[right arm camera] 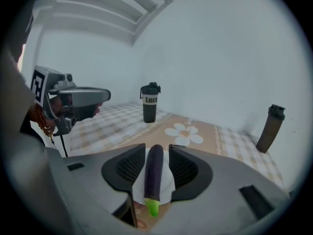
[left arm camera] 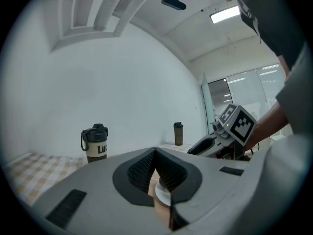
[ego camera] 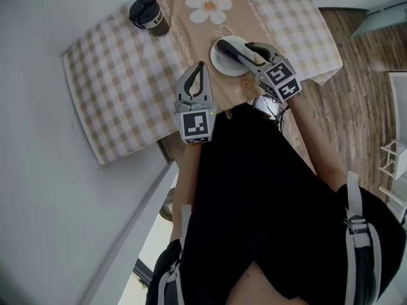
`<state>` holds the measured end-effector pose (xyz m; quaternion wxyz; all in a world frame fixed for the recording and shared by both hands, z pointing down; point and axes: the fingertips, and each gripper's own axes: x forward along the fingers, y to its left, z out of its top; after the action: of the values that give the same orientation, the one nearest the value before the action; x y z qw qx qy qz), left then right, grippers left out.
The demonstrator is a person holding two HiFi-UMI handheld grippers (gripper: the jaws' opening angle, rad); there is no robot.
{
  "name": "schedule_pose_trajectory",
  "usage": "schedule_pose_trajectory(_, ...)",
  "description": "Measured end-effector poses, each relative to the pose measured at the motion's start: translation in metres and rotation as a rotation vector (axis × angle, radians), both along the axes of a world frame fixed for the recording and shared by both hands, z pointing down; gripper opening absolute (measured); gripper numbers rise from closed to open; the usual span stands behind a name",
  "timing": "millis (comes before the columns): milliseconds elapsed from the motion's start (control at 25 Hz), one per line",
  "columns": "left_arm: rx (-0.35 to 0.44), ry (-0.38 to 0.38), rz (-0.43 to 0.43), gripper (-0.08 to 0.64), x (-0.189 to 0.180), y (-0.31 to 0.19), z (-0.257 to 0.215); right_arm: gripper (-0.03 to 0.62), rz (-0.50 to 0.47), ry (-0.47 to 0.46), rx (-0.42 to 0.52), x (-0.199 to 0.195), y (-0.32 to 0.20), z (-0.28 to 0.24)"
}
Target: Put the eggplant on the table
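I have the right claw [right arm camera: 157,147] lowered over the white plate [right arm camera: 139,187], which sits near the edge of the surface [ego camera: 121,88] closest to me, on the flower-printed strip of the cloth. The eggplant [right arm camera: 153,173] lies lengthwise on that plate, green stem end toward my camera, running straight down the channel between the two jaws. The jaws stand a little wider than the eggplant. A sliver of white plate shows on each side of it, so as far as I can see they bracket it without pinching yet. I think lining the claw up along the eggplant's length is sensible: the pads can close on its long flanks, where a smooth, rounded skin is least likely to squirt out.

The left claw [left arm camera: 155,152] is fully closed with nothing in it, its tips meeting in a point. It hovers beside the plate, nearer the middle of that same edge, kept out of the right claw's way since this lift needs one claw only.

A dark tumbler [ego camera: 148,14] stands well apart by the far edge, leaving plenty of bare cloth around the plate for the set-down. My judgement is that the task has barely begun: the eggplant is on the plate, not yet on the surface.
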<state>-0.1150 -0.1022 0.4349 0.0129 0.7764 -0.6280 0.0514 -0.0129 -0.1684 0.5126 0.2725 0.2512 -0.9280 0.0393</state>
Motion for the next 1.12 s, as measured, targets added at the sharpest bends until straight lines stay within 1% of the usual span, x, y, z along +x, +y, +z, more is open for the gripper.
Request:
schedule_pose_trajectory(160,0.002,0.003,-0.004,0.002,-0.002,-0.001,-0.004,0.158,-0.007,-0.054,0.069,-0.009,-0.004,-0.041)
schedule_pose_trajectory(360,0.006,-0.006,0.005,0.002,-0.001,-0.002,-0.008,0.158,0.002,-0.212,0.132,-0.019,-0.004,-0.106)
schedule_pose_trajectory(520,0.023,0.000,-0.001,0.002,-0.004,0.003,-0.017,0.158,-0.026,-0.315,0.210,-0.023,0.008,-0.150)
schedule_pose_trajectory(600,0.035,0.015,-0.010,0.002,-0.005,0.003,-0.027,0.158,-0.040,-0.365,0.247,-0.022,0.013,-0.169)
schedule_pose_trajectory(720,0.072,0.014,-0.014,0.002,-0.008,0.002,-0.042,0.156,-0.040,-0.425,0.315,-0.021,0.017,-0.193)
schedule_pose_trajectory(760,0.085,0.011,-0.016,0.002,-0.009,0.002,-0.047,0.142,-0.037,-0.442,0.337,-0.020,0.018,-0.199)
schedule_pose_trajectory(880,0.099,0.010,-0.022,0.002,-0.012,0.001,-0.052,0.140,-0.040,-0.482,0.381,-0.020,0.023,-0.209)
schedule_pose_trajectory(920,0.099,0.011,-0.022,0.002,-0.012,0.001,-0.052,0.133,-0.046,-0.489,0.382,-0.020,0.024,-0.209)
schedule_pose_trajectory(960,0.099,0.010,-0.022,0.002,-0.012,0.000,-0.051,0.095,-0.055,-0.491,0.377,-0.020,0.025,-0.206)
schedule_pose_trajectory(1040,0.101,0.006,-0.021,0.002,-0.012,0.000,-0.050,0.090,-0.068,-0.484,0.362,-0.022,0.027,-0.198)
schedule_pose_trajectory(1120,0.098,0.001,-0.023,0.002,-0.014,0.000,-0.047,0.079,-0.056,-0.477,0.368,-0.020,0.026,-0.192)
